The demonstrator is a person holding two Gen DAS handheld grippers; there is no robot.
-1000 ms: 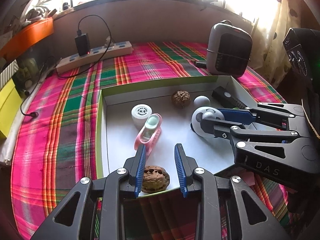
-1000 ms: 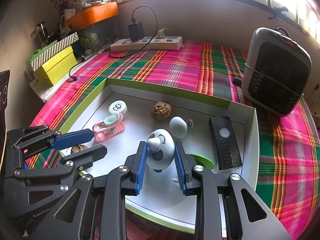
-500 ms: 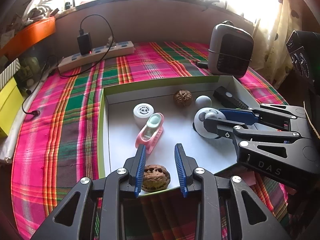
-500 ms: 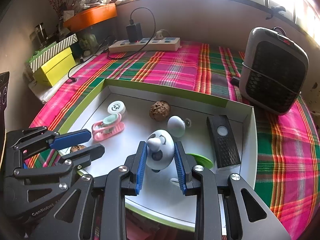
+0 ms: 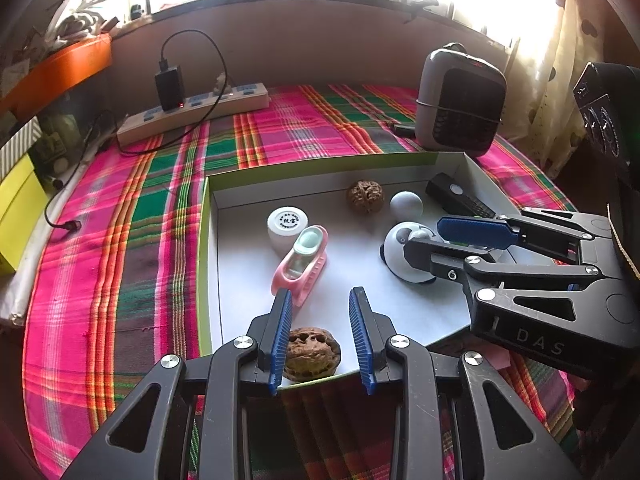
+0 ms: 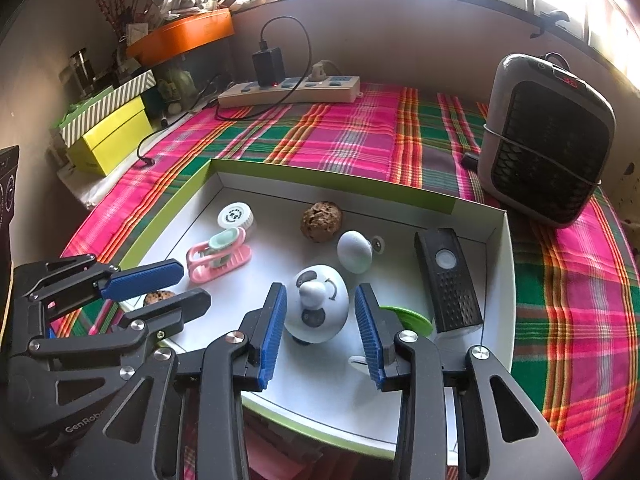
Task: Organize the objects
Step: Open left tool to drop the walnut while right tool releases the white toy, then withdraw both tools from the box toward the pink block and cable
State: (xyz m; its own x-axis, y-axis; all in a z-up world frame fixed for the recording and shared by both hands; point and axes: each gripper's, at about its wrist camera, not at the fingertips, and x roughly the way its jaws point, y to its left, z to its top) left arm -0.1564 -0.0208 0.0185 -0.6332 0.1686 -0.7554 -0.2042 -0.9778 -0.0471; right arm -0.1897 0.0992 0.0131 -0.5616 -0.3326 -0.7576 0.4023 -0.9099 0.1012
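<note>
A shallow white tray (image 5: 248,280) (image 6: 496,240) with green sides lies on the plaid cloth. It holds two walnuts (image 5: 314,354) (image 5: 365,196), a white jar (image 5: 287,227), a pink clip (image 5: 301,268), a white egg shape (image 5: 406,205), a black remote (image 6: 448,280) and a white round face toy (image 6: 318,308). My left gripper (image 5: 320,338) is open around the near walnut. My right gripper (image 6: 320,330) is open around the face toy, its pads a little apart from it.
A grey heater (image 6: 548,140) stands at the back right. A power strip (image 5: 192,114) with a charger lies at the back. Yellow and striped boxes (image 6: 108,132) and an orange tray (image 6: 184,34) sit at the left. A green disc (image 6: 406,318) lies beside the remote.
My right gripper's fingers have spread apart, letting go of the face toy, which rests in the tray. The left gripper has hardly moved.
</note>
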